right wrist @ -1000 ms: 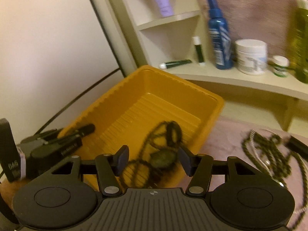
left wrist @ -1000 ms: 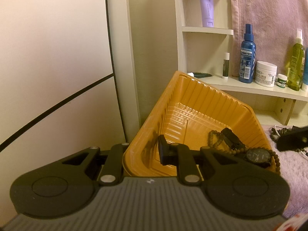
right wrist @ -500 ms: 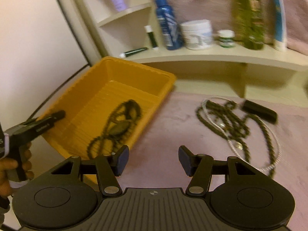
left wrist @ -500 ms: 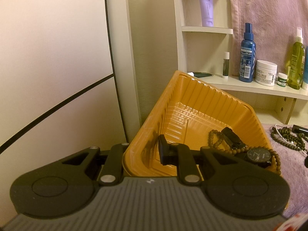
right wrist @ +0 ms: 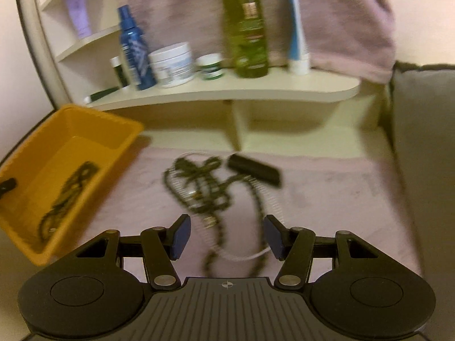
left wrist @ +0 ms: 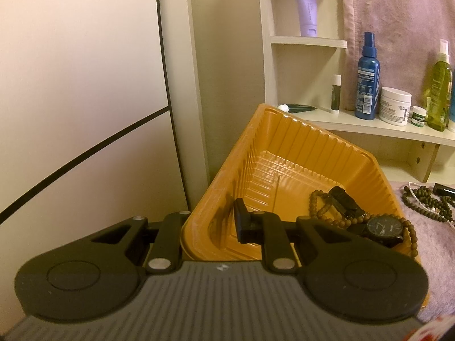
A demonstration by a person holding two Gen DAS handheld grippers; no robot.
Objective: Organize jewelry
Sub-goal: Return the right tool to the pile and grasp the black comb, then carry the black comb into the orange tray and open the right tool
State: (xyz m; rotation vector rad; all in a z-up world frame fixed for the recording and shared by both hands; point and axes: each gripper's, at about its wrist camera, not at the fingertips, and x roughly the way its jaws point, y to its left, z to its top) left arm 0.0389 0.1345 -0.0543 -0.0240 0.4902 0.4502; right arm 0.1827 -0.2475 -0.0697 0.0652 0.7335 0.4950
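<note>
An orange plastic tray [left wrist: 298, 147] is tipped up, and my left gripper [left wrist: 210, 226] is shut on its near wall, one finger inside and the other hidden outside. In the tray lie a black watch [left wrist: 384, 227] and a brown bead bracelet [left wrist: 321, 207]. In the right wrist view the tray [right wrist: 93, 119] is at the left. On the pink towel [right wrist: 327, 199] lies a tangle of dark bead necklaces [right wrist: 204, 182] with a white strand [right wrist: 270, 199] and a small black case [right wrist: 256, 169]. My right gripper [right wrist: 227, 236] hangs open just above the near end of the necklaces, holding nothing.
A cream shelf [right wrist: 227, 91] behind the towel carries a blue spray bottle [right wrist: 133, 48], a white jar [right wrist: 172, 64], a green bottle [right wrist: 247, 25] and tubes. A pink towel hangs behind it. A grey cushion [right wrist: 421, 142] bounds the right side; a pale wall stands at the left.
My right gripper has swung rightward and downward, from over the tray to above the necklaces on the towel, still open. The left gripper and the tray have not moved.
</note>
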